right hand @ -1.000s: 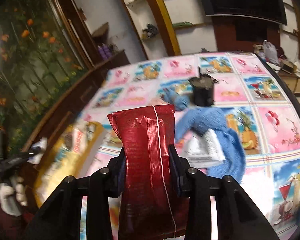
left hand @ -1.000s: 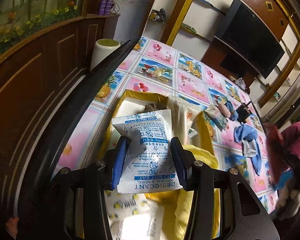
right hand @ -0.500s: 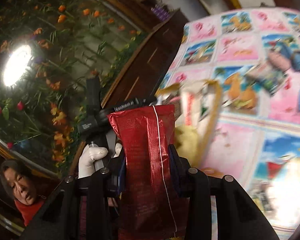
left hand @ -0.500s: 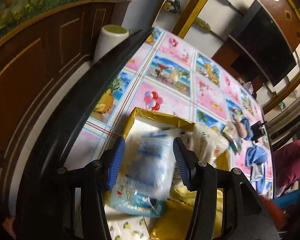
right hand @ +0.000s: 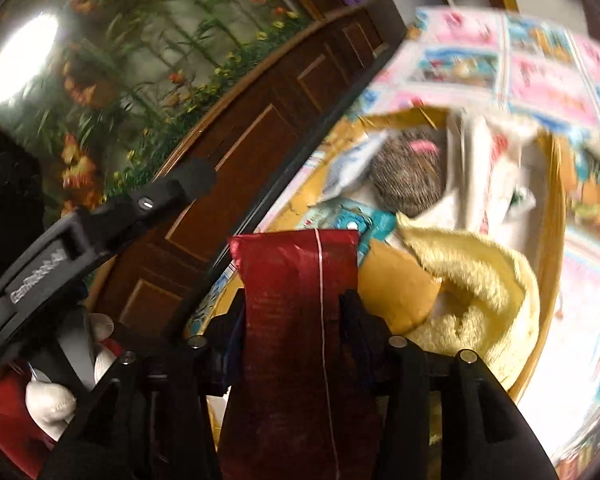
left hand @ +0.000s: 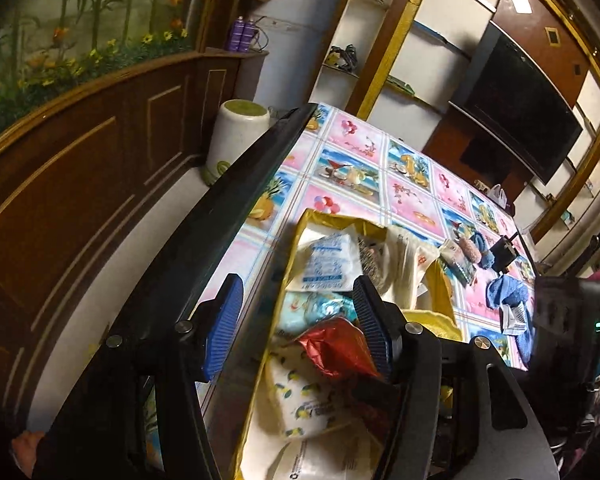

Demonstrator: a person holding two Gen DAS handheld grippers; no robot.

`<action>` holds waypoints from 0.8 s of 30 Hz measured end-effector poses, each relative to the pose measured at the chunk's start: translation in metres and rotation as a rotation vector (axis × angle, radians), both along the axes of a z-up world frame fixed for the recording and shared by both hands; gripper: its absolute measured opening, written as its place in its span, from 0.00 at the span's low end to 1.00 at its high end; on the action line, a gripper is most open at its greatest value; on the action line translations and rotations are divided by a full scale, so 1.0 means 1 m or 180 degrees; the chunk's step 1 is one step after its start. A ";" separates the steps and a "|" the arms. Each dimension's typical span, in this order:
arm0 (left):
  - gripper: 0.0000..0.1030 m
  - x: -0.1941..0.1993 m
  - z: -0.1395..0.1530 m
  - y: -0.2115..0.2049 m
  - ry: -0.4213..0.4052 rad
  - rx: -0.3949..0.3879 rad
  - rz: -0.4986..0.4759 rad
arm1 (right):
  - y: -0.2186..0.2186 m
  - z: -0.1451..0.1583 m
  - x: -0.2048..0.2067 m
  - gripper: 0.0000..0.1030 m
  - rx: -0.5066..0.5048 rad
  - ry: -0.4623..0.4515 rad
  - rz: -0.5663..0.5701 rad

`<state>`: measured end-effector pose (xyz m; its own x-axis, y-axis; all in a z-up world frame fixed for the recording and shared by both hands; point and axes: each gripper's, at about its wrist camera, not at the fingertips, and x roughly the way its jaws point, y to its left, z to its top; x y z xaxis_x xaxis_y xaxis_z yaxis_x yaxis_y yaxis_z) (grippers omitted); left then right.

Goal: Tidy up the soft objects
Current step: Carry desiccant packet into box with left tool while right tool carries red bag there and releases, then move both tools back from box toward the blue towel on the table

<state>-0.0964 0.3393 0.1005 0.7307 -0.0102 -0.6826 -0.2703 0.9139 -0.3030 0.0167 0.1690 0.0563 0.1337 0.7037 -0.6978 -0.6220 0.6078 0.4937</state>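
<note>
Right gripper (right hand: 292,312) above yellow box (right hand: 548,280), jaws just easing apart around red foil packet (right hand: 296,280), left gripper (left hand: 296,320) empty, jaws just widening over that box.

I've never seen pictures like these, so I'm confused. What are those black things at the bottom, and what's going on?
A person holds a two-fingered grabbing tool in each hand, and each tool carries a camera looking along its fingers. One picture is from the left gripper: its blue-padded fingers have just been opening, with nothing between them. The other is from the right gripper: its fingers, also just opening, have a red foil packet between them. Below, on a colourful picture-patterned tablecloth, sits a golden tray holding a fluffy yellow cloth and a white-and-blue paper sachet.
</note>
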 end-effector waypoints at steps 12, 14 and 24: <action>0.56 -0.013 0.006 -0.078 0.0018 0.0696 -0.0110 | -0.072 0.017 -0.014 0.51 0.0313 -0.0413 -0.0322; 0.56 -0.014 0.008 -0.095 0.0018 0.0819 -0.0145 | -0.088 0.015 -0.012 0.51 0.0307 -0.0405 -0.0428; 0.56 -0.013 0.014 -0.181 0.0109 0.1408 -0.0471 | -0.177 0.007 -0.012 0.52 0.0408 -0.0278 -0.0959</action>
